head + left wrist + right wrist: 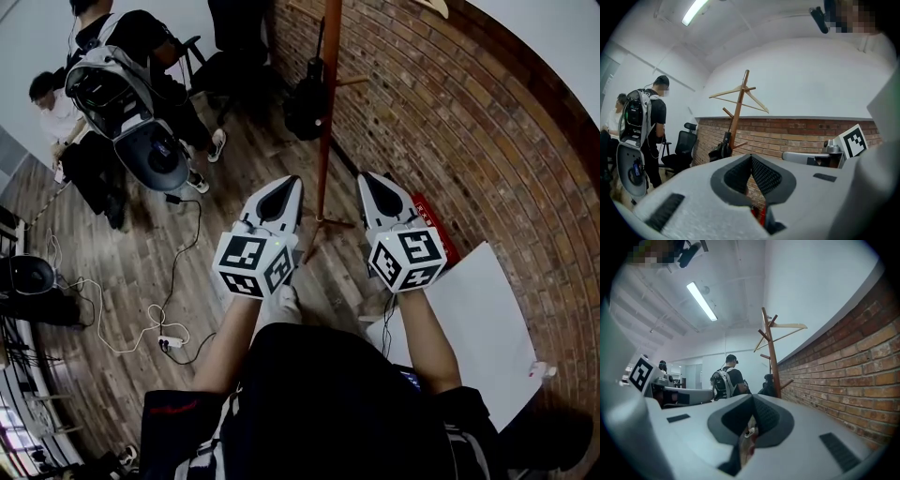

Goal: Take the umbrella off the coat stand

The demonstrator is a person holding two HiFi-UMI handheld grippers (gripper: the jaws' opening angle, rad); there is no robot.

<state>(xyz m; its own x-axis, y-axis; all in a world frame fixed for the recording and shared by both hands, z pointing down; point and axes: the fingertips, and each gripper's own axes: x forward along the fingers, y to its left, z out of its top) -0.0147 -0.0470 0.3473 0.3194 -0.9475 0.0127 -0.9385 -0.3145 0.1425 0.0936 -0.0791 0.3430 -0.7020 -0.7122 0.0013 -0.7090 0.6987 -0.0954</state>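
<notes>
A wooden coat stand (327, 112) rises in front of the brick wall, its feet on the floor between my two grippers. A black folded umbrella (307, 98) hangs on its far side from a low peg. It shows small in the left gripper view, umbrella (725, 146) beside the stand (738, 110), and in the right gripper view, umbrella (769, 384) beside the stand (769, 348). My left gripper (289, 180) and right gripper (367, 178) are held level, short of the stand on either side of its base. Both are shut and hold nothing.
A wooden hanger (740, 93) sits atop the stand. A person with a backpack (122, 84) stands at far left near an office chair (682, 145). The brick wall (450, 112) curves on the right, with a white board (478, 319) and a red object (436, 225) at its foot. Cables (169, 342) lie on the floor.
</notes>
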